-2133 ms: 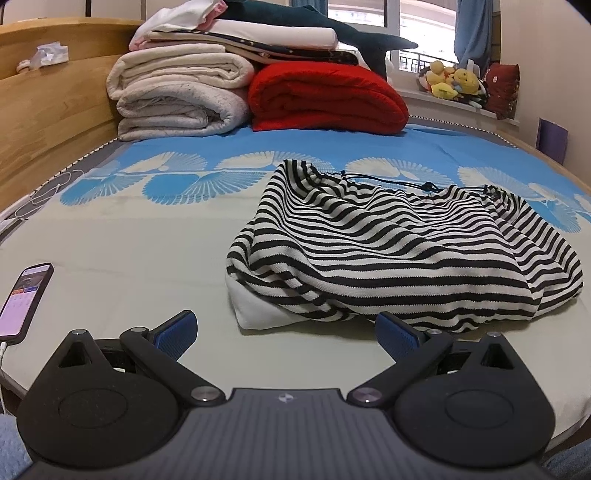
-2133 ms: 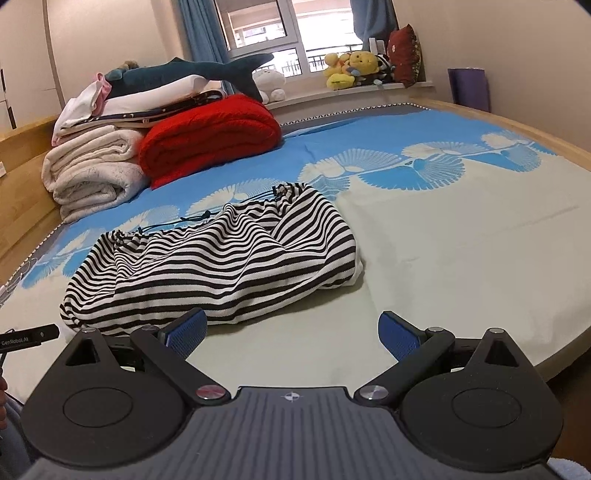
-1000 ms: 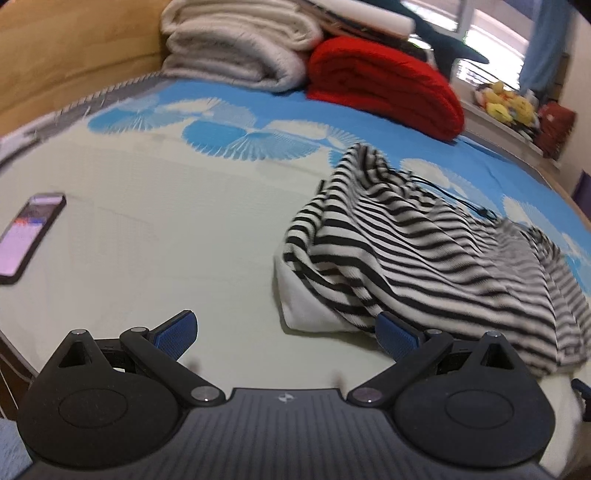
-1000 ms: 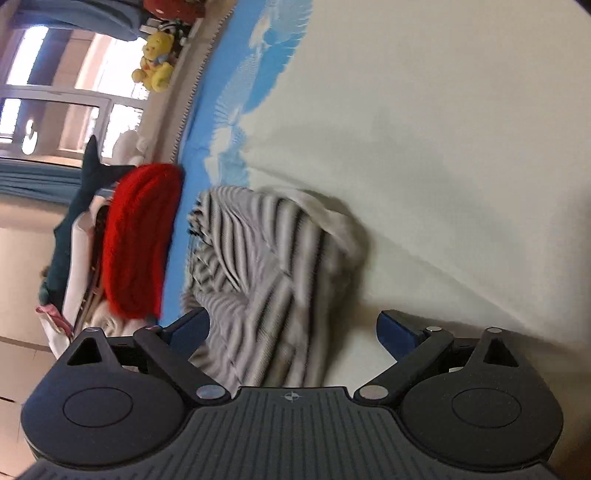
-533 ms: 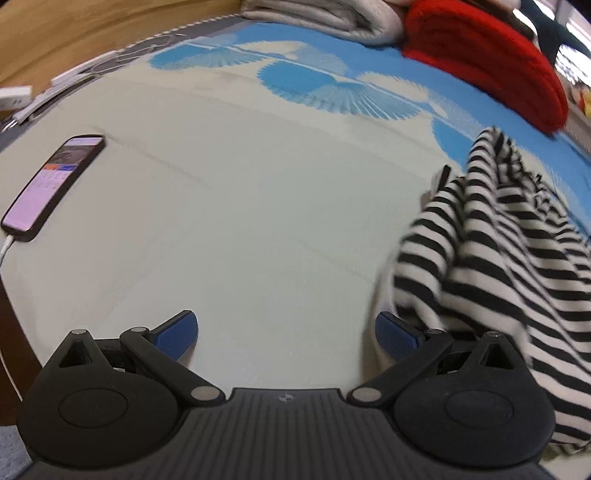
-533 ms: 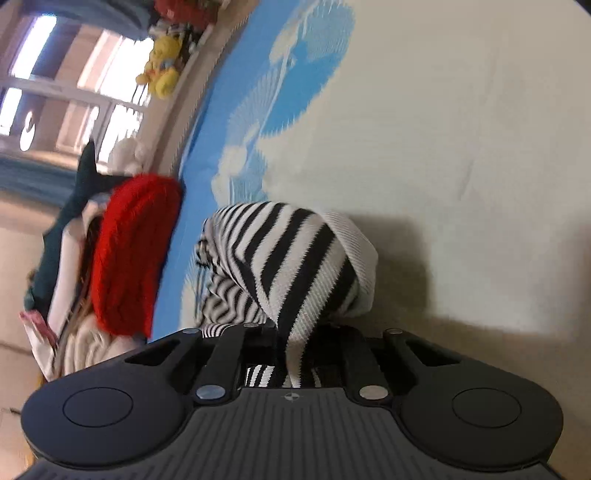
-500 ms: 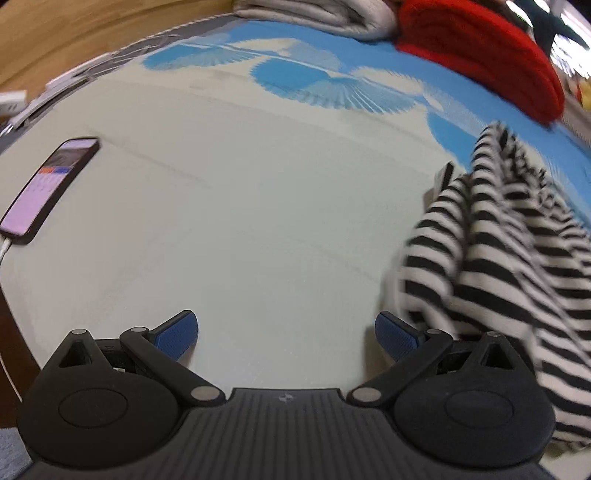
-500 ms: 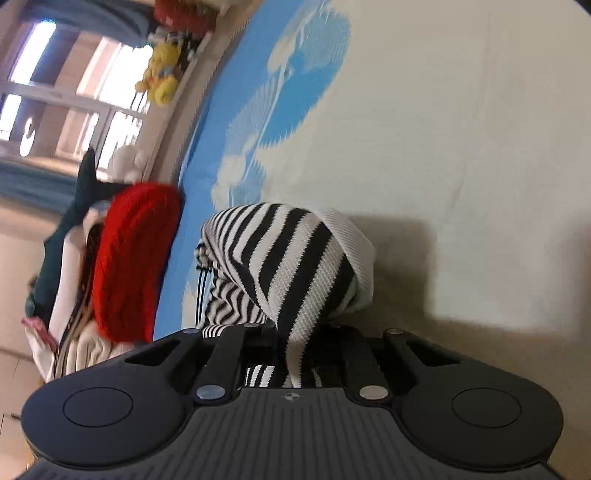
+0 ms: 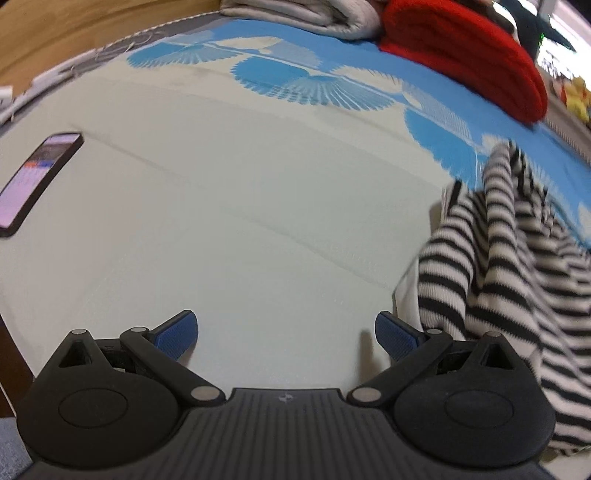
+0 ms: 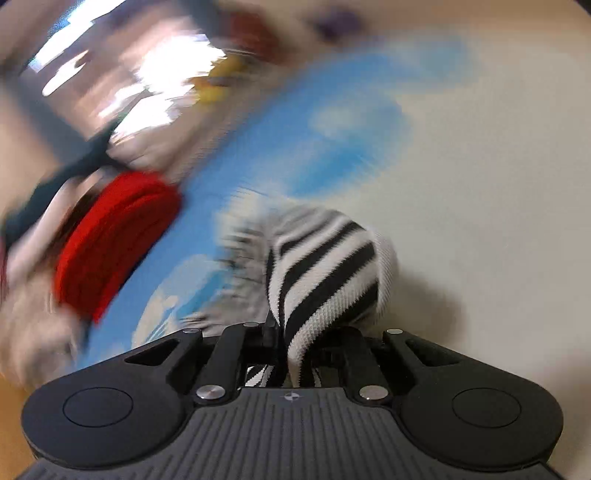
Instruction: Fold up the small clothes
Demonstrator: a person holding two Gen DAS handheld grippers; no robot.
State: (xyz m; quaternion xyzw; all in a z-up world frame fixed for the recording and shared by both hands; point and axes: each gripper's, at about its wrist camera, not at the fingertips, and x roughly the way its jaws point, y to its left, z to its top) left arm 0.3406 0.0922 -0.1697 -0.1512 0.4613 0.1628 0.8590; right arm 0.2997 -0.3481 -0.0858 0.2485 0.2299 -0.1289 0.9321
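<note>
The right gripper point(image 10: 291, 347) has its jaws drawn together on a fold of the striped garment point(image 10: 325, 266), which bunches up in a rounded hump straight ahead of the fingers and tucks down between them; a strip of the same stripes shows below the pinch, close to the gripper body. From that hump the cloth trails off to the left, blurred, toward the blue band of the bed cover point(image 10: 480, 203), and the far background in this view is smeared, with only a red blanket point(image 10: 114, 243) at the left still readable. The left gripper point(image 9: 286, 332) stands with its jaws wide apart and nothing between the blue pads; only bare cover point(image 9: 240, 221) lies under the gap. In its view the garment point(image 9: 498, 266) sits off to the right, rising in loose vertical folds with a white inner edge at its lower left, and that edge comes down just beside the right-hand pad point(image 9: 397, 334); whether cloth and finger actually touch I cannot tell. The garment's lower part runs on past the right side of the gripper body and out of the frame. A phone point(image 9: 35, 181) with its screen lit lies on the cover at the far left, well apart from the garment. At the head of the bed the red blanket point(image 9: 461, 51) sits beside folded pale blankets point(image 9: 303, 14)
</note>
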